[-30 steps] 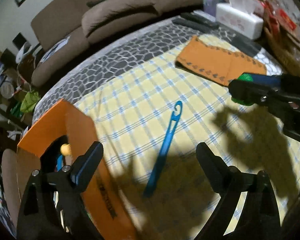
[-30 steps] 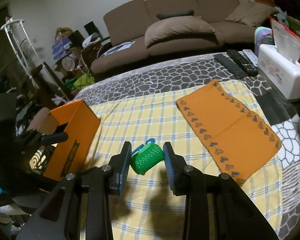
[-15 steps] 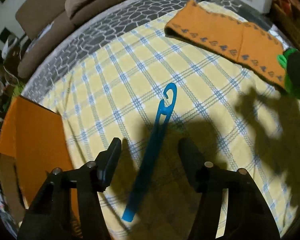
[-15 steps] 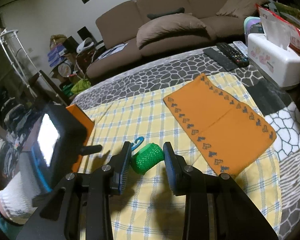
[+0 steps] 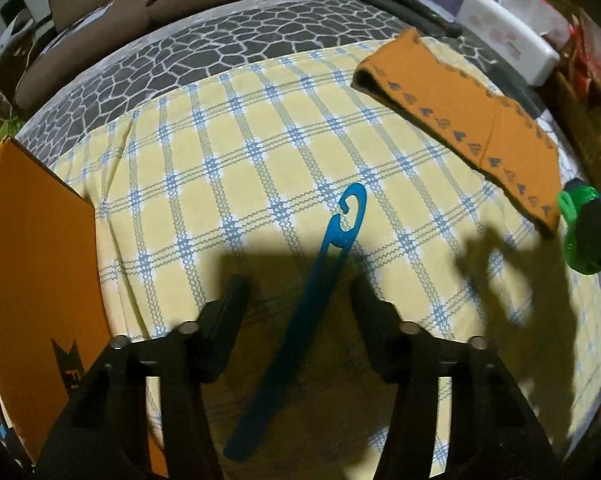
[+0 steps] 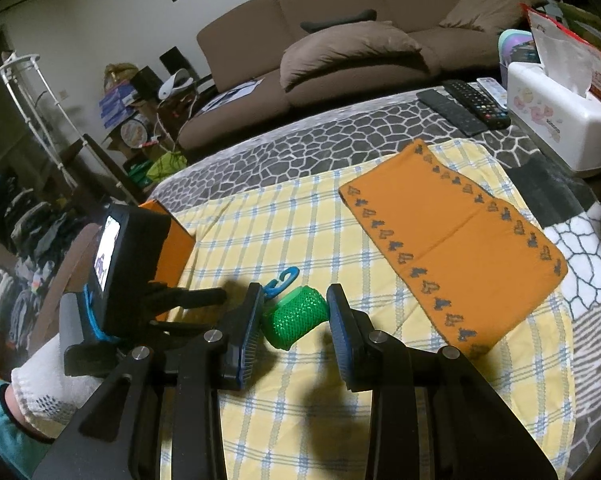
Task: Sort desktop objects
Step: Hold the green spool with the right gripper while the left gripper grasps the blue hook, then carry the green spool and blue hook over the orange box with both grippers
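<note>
A long blue plastic hook [image 5: 342, 232] lies flat on the yellow checked cloth [image 5: 260, 160]. My left gripper [image 5: 298, 286] points steeply down over it. Its jaws are closing, with the hook's shaft between them, and neither pad touches it. In the right wrist view only the hook's curled end [image 6: 284, 278] shows. My right gripper [image 6: 294, 300] is shut on a green mesh roller [image 6: 296, 318], held just above the cloth. That roller [image 5: 576, 232] also appears at the right edge of the left wrist view. An open orange box [image 5: 28, 260] stands at the cloth's left edge.
A folded orange cloth [image 6: 452, 240] lies to the right on the table. Behind it are remote controls [image 6: 464, 108] and a white tissue box [image 6: 560, 120]. A brown sofa [image 6: 340, 52] runs along the far side. A gloved hand [image 6: 40, 384] holds the left gripper.
The left gripper has dropped toward the blue hook and tipped further down, and its jaws have narrowed around it. The right gripper has stayed put with the green roller.
</note>
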Demonstrator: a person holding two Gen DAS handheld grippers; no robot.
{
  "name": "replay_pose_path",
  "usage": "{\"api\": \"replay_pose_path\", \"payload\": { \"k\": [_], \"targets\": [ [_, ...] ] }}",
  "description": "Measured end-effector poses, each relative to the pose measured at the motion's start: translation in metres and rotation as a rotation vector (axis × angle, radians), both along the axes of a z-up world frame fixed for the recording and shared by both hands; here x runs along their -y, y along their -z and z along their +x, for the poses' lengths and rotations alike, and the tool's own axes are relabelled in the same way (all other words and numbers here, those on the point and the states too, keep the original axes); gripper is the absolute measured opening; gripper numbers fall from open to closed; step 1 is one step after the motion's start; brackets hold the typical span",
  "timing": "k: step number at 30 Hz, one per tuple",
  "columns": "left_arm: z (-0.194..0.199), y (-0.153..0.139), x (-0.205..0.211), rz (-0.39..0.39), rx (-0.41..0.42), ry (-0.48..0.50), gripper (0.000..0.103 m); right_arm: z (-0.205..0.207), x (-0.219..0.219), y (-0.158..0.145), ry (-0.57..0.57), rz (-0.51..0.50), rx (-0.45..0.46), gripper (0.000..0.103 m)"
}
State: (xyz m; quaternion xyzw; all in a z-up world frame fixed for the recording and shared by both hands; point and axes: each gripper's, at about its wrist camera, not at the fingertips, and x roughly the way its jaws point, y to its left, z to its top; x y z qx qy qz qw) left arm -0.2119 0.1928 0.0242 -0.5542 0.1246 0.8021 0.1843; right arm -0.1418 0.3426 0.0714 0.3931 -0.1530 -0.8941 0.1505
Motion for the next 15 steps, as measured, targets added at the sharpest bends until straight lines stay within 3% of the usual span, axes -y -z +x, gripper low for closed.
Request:
{"api": "replay_pose_path", "payload": {
  "k": [1,2,3,8,15],
  "targets": [
    [0.001,-0.001,-0.001,0.000,-0.004,-0.001,0.035,-0.001,0.000,0.000,0.000,0.000,0.001,0.033],
    [0.001,-0.003,-0.001,0.001,-0.008,-0.005,0.021,-0.001,0.000,0.001,-0.002,0.000,0.003,0.033],
    [0.001,-0.003,0.000,0.004,-0.009,-0.013,0.014,-0.002,0.001,0.001,-0.003,0.000,0.005,0.033],
    [-0.002,-0.005,0.005,0.028,-0.012,-0.033,0.012,-0.001,0.004,0.000,-0.009,0.003,0.002,0.033],
    [0.001,-0.033,0.015,0.121,-0.035,-0.057,0.012,-0.001,0.006,-0.004,-0.017,0.006,-0.005,0.033]
  ]
}}
